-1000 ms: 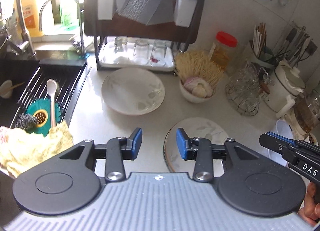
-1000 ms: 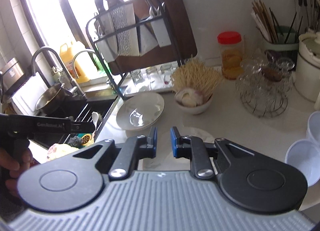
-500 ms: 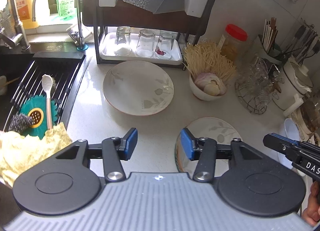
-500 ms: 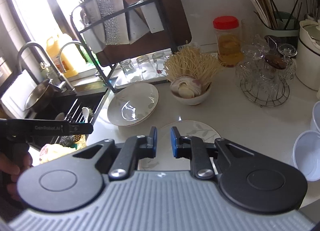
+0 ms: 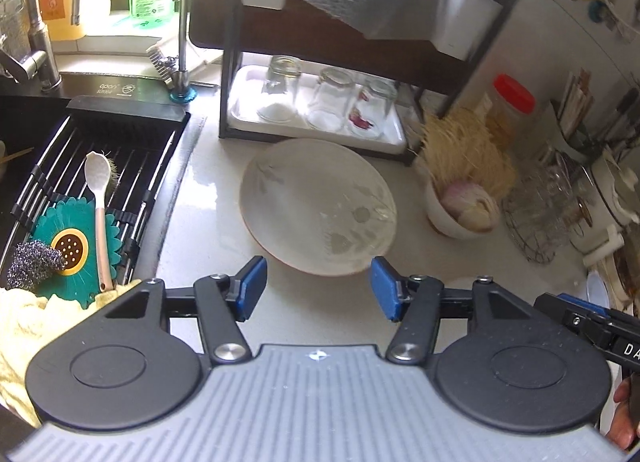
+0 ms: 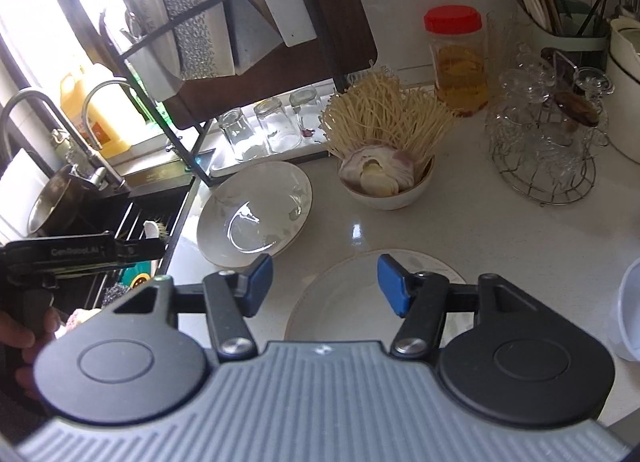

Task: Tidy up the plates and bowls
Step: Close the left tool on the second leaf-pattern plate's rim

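Note:
A deep white plate with a leaf pattern (image 5: 318, 204) lies on the white counter in front of the black dish rack (image 5: 312, 42). My left gripper (image 5: 318, 288) hovers just before its near rim, jaws opening, nothing between them. A flatter white plate with a thin gold rim (image 6: 372, 294) lies nearer on the counter. My right gripper (image 6: 325, 285) hangs over its left part, jaws opening and clear of it. The deep plate (image 6: 254, 214) shows in the right wrist view too, left of a white bowl of noodles and onion (image 6: 386, 182).
The black sink (image 5: 80, 182) with a drying rack, spoon and scrubbers lies left. Three upturned glasses (image 5: 324, 102) stand on the rack's tray. A red-lidded jar (image 6: 458, 58), a wire stand of glass cups (image 6: 544, 142) and white plastic cups (image 6: 628, 310) crowd the right side.
Both grippers moved forward and lower toward the plates. The left jaws widened steadily. The right jaws went from shut to wide apart in the last half second.

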`<state>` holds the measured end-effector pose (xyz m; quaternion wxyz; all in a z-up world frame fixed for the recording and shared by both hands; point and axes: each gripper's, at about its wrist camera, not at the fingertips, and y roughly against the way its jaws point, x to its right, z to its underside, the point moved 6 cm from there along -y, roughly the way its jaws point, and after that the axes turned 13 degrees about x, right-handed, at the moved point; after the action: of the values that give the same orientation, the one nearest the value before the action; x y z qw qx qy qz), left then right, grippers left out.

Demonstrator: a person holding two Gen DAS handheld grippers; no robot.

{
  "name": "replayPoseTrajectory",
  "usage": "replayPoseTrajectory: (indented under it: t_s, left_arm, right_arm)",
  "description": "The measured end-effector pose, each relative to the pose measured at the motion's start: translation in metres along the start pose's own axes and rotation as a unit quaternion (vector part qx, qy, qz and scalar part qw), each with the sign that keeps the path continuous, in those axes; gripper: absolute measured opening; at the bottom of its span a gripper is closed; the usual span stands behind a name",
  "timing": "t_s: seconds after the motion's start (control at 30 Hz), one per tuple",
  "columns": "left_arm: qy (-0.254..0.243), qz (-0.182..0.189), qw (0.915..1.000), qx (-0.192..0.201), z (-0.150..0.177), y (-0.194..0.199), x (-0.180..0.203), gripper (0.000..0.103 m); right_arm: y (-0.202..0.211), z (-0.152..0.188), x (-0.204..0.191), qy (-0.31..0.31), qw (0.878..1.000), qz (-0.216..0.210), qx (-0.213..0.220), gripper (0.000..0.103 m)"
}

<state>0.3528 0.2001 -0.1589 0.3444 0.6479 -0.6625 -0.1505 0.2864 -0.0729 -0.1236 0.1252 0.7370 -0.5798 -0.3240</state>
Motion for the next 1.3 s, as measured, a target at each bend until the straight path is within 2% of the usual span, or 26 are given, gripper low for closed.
replayPoseTrajectory:
  t_s: [0.5,0.77,1.2,1.3]
  left_arm:
    - [0.025,0.015,0.9988,-0.039,-0.015,-0.073,-0.057,0.063]
    - [0.007,0.026,0.998,-0.057,-0.031,-0.112,-0.073,0.063]
    - [-0.027,0.066,0.9926,-0.098,-0.038,-0.17,-0.081,0.061]
    - [-0.041,0.071,0.9915,-0.101,-0.037,-0.178,-0.081,0.055]
  right_arm:
    - [-0.076,-0.006,-0.021,-0.02,0.999,0.015,-0.03,0.06]
    - [-0.121,0.001,-0.032,-0.033,0.998,0.023,-0.048,0.06]
    - [-0.18,0.024,-0.032,-0.04,0.993,0.064,-0.089,0.059]
    - [-0.188,0.026,-0.032,-0.04,0.993,0.066,-0.094,0.059]
